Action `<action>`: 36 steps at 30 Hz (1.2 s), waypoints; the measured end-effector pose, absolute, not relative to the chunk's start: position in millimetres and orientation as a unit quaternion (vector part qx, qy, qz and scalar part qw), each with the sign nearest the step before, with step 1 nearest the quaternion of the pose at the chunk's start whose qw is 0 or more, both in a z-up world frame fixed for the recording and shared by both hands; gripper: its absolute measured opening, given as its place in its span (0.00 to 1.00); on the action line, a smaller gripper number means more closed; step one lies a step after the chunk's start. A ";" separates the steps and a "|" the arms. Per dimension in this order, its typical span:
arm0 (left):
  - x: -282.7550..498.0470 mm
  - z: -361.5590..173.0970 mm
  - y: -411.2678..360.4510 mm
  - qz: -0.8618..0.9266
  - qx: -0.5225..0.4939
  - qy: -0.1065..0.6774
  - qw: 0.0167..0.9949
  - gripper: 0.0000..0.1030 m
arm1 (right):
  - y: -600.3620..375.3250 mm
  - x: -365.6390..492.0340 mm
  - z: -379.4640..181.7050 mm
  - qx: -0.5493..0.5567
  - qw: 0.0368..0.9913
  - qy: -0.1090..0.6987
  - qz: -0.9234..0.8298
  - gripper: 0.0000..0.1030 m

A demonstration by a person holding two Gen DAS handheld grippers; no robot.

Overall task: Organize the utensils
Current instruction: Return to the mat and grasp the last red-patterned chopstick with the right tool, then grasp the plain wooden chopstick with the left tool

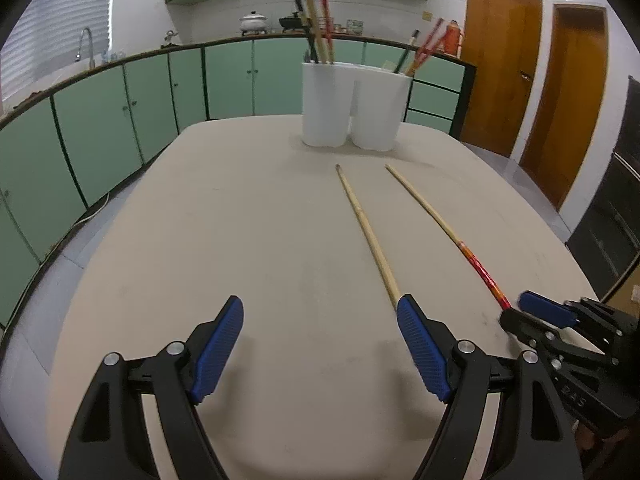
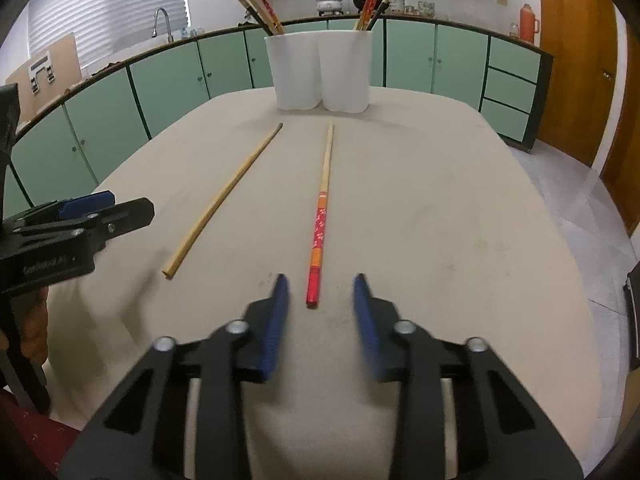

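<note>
Dim, even indoor light; soft shadows under right gripper (image 2: 320, 320), its fingers motion-blurred; strong fisheye bending, dark corners.

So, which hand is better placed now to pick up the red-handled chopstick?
Right. The red-handled chopstick ends just ahead of the gap in the right gripper, lined up with it, jaws not touching. The open left gripper sits nearer the plain chopstick.
</note>
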State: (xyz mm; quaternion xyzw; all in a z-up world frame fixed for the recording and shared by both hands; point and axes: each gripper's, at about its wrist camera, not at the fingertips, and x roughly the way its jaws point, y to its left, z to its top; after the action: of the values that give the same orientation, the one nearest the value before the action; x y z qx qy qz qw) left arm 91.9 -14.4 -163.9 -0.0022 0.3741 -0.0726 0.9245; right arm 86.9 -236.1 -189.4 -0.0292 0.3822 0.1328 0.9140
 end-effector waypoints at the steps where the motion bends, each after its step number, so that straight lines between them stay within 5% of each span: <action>1: 91.0 -164.6 -15.9 -0.074 -0.001 0.375 0.924 0.75 | -234.4 86.2 -189.7 -0.033 0.914 0.381 0.133 0.25; 6: 87.5 -165.8 -20.9 -0.081 0.007 0.376 0.923 0.75 | -233.0 86.3 -189.6 -0.041 0.912 0.382 0.142 0.07; 18: 85.7 -177.2 -39.3 -0.106 0.023 0.396 0.912 0.73 | -256.3 84.5 -177.2 0.002 0.917 0.375 0.136 0.05; 30: 86.7 -182.1 -48.0 -0.117 0.031 0.405 0.906 0.41 | -259.9 82.1 -177.2 0.011 0.919 0.370 0.133 0.05; 34: 85.3 -182.6 -51.9 -0.121 0.041 0.404 0.906 0.13 | -260.4 82.7 -177.9 0.015 0.918 0.372 0.134 0.05; 36: 86.2 -182.8 -51.3 -0.120 0.041 0.405 0.905 0.08 | -261.5 83.0 -177.7 0.016 0.918 0.372 0.134 0.05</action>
State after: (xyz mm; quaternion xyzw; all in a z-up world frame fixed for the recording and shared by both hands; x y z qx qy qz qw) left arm 86.2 -51.3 -182.8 0.0409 0.4052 -0.1202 0.9053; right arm 83.0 -261.5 -177.7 0.0162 0.3723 0.1344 0.9182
